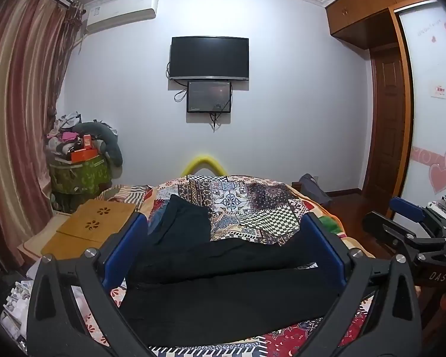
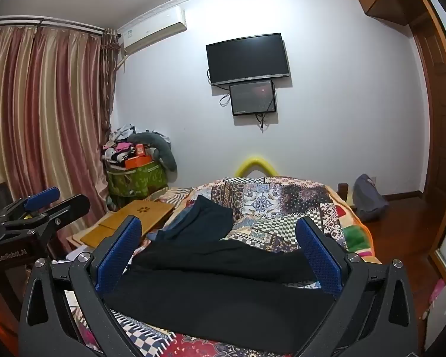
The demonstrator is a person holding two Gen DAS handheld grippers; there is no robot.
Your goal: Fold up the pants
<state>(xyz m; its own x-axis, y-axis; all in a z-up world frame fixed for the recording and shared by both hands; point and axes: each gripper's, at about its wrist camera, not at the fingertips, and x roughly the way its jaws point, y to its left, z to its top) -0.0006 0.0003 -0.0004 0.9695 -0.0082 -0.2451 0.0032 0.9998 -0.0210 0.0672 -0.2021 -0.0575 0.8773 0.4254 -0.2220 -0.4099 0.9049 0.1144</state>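
Black pants (image 1: 223, 291) lie spread across the near part of a bed with a patchwork quilt (image 1: 252, 202); one leg lies folded toward the far left (image 1: 181, 223). My left gripper (image 1: 226, 223) is open and empty, its blue pads wide apart above the pants. My right gripper (image 2: 220, 226) is open and empty above the same pants (image 2: 223, 294). The right gripper shows at the right edge of the left wrist view (image 1: 407, 217); the left gripper shows at the left edge of the right wrist view (image 2: 41, 199).
A wooden lap table (image 1: 95, 226) sits at the bed's left side. A green bin piled with clothes (image 1: 80, 172) stands by the curtain (image 1: 15, 119). A grey bag (image 2: 368, 196) is on the floor at right. A TV (image 1: 208, 58) hangs on the far wall.
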